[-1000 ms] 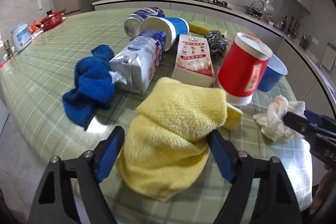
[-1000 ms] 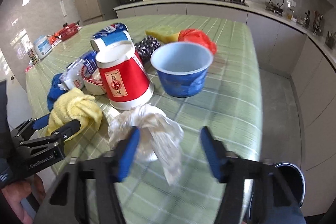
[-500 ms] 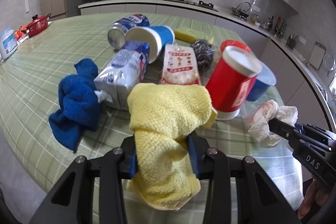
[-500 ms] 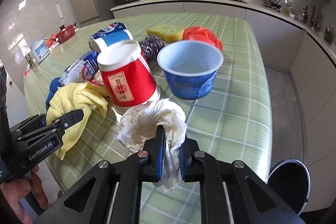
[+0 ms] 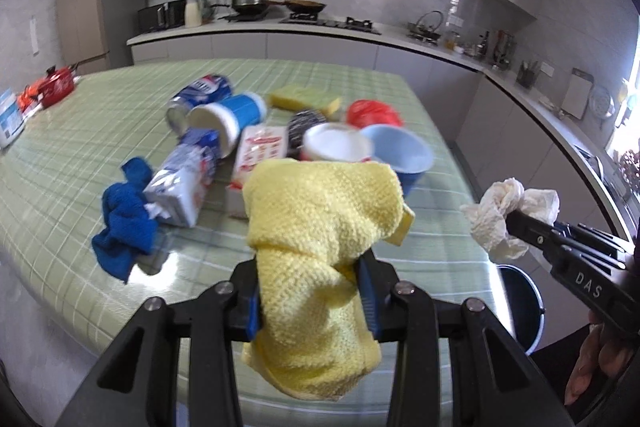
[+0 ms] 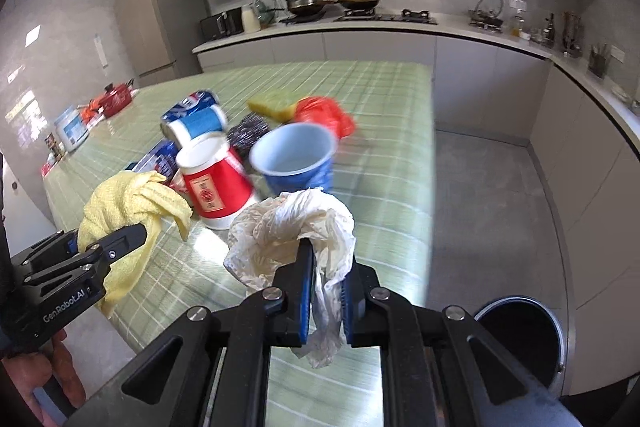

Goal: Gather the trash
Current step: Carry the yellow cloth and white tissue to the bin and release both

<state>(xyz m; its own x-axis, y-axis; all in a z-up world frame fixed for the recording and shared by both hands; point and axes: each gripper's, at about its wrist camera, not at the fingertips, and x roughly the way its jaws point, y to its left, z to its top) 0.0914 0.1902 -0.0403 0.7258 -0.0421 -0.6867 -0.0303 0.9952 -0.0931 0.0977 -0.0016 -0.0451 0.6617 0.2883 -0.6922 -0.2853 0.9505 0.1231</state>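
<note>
1. The bin (image 6: pixel 520 339) stands on the floor off the table's (image 6: pixel 380 227) near corner, low and to the right of the right tongs (image 6: pixel 326 291). In my judgement the coming move turns on this: the tissue has to travel right and down, past the table edge, to sit above the bin's open mouth.
2. The right tongs are clenched on the tissue (image 6: pixel 292 231); the wad bulges above the tips and a tail hangs below them, clear of the table.
3. The right tongs are the nearer of the 2 to the bin. In the left view the bin (image 5: pixel 520 303) lies below and beyond the held tissue (image 5: pixel 500 215).
4. The left tongs (image 5: pixel 310 291) are clenched on the yellow cloth (image 5: pixel 320 227), lifted above the table's near edge, its long axis running roughly up and down.
5. Both tongs point forward over the table, roughly level, the right tongs (image 5: pixel 516 219) to the side of the left.
6. Cups, packets and a blue cloth (image 5: pixel 124 219) lie on the table.
</note>
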